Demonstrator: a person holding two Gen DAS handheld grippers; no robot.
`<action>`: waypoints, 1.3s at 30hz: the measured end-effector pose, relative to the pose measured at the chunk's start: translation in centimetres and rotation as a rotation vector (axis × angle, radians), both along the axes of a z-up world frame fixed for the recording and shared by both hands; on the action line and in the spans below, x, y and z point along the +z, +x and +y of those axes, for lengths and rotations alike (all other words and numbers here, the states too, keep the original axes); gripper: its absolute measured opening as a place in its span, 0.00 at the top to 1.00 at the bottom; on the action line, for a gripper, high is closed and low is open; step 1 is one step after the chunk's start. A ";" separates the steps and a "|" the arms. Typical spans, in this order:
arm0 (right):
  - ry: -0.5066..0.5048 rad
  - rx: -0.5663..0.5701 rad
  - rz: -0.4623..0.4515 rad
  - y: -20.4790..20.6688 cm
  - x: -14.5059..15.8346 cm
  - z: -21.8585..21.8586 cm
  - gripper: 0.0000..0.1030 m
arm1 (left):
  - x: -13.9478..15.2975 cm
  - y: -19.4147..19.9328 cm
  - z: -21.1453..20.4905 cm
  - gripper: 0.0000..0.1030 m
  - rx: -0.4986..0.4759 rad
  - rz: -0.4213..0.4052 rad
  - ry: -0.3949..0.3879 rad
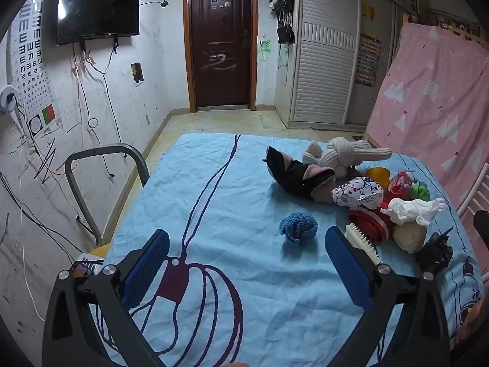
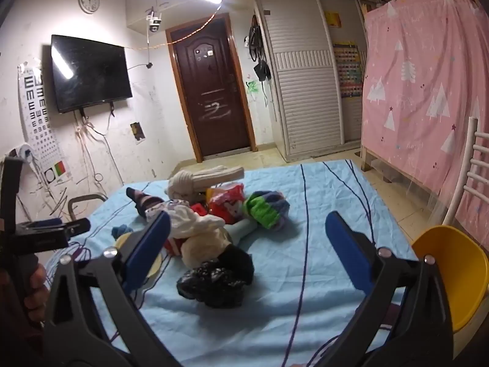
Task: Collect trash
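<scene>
A pile of items lies on the light blue cloth point(image 1: 232, 202) of the table. It holds a crumpled white tissue point(image 1: 412, 211), a black crumpled bag point(image 1: 435, 252), a Hello Kitty wrapper point(image 1: 360, 194), a red wrapper point(image 1: 402, 183) and a blue knitted ball point(image 1: 298, 227). My left gripper point(image 1: 246, 258) is open and empty, hovering left of the pile. My right gripper point(image 2: 247, 246) is open and empty, with the black bag point(image 2: 214, 281) and white tissue point(image 2: 195, 223) between its fingers' line of sight.
Knotted cream socks point(image 1: 345, 153), a dark sock point(image 1: 293, 174), a white brush point(image 1: 363, 241), a red lid point(image 1: 369, 221) and a yellow cup point(image 1: 377, 174) lie nearby. A grey chair point(image 1: 101, 177) stands left, a yellow chair point(image 2: 455, 272) right. A green and blue bundle point(image 2: 269, 208) lies behind.
</scene>
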State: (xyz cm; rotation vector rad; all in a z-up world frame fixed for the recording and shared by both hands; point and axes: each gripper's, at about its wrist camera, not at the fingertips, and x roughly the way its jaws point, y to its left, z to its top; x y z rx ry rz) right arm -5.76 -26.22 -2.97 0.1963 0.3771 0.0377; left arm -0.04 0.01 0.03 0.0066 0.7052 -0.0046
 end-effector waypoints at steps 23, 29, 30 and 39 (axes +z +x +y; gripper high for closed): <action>0.013 -0.011 0.011 0.1 -0.4 -0.3 0.06 | 0.3 -0.4 -0.1 0.09 -0.002 0.006 -0.007; 0.013 -0.010 0.011 0.3 -0.5 -0.4 0.06 | 0.1 -0.4 -0.2 0.09 -0.002 0.007 -0.007; 0.014 -0.010 0.012 0.3 -0.5 -0.5 0.06 | 0.1 -0.4 -0.2 0.09 -0.002 0.008 -0.008; 0.013 -0.010 0.013 0.3 -0.6 -0.4 0.06 | 0.2 -0.4 -0.2 0.09 -0.001 0.008 -0.007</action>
